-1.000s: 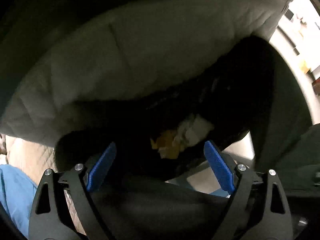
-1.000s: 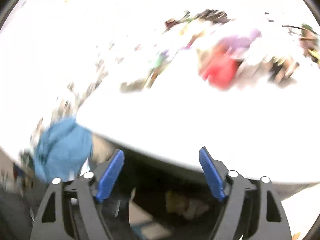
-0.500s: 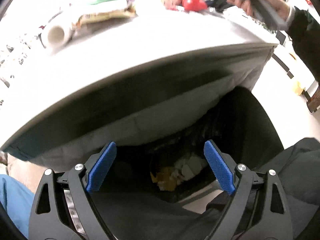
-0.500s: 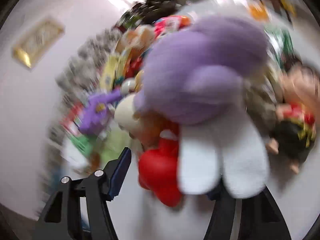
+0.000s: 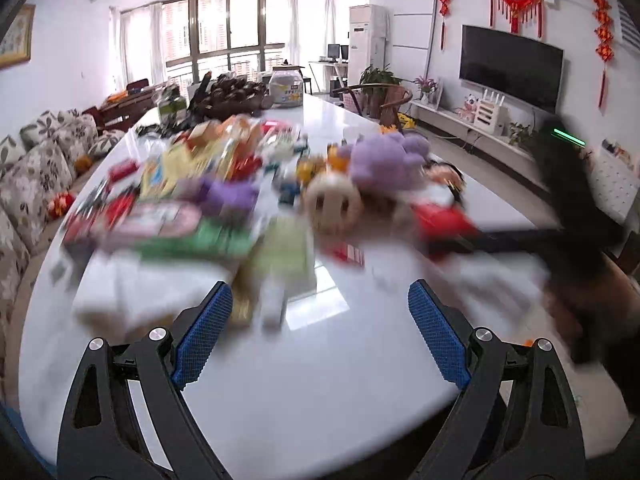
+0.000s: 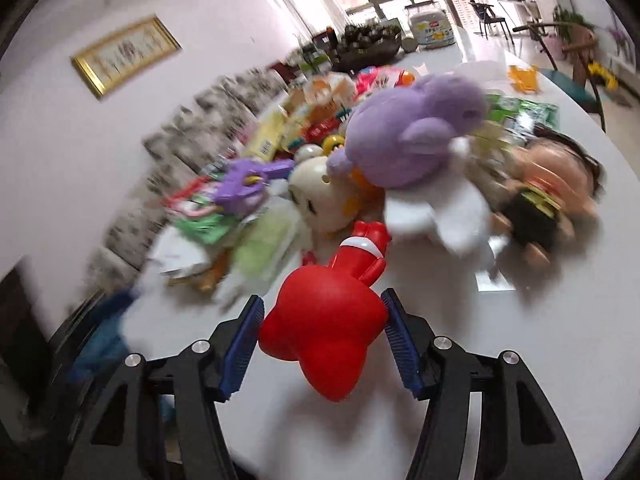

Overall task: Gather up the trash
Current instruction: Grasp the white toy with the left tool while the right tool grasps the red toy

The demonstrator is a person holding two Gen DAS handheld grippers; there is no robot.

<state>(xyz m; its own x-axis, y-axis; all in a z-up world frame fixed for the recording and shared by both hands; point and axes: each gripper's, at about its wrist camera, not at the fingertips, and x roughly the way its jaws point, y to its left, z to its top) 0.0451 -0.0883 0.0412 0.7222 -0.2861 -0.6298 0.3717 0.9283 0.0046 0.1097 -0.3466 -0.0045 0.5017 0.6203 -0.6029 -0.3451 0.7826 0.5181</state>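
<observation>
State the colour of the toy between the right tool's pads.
Red toy, best in the right wrist view.

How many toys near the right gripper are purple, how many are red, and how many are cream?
Purple: 2, the plush and the small toy
Red: 1, the toy between the gripper's pads
Cream: 1, the round toy
Total: 4

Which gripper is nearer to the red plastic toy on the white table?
Right. The right gripper has the red plastic toy between its jaws. The left gripper is open over bare table, well short of it.
</observation>
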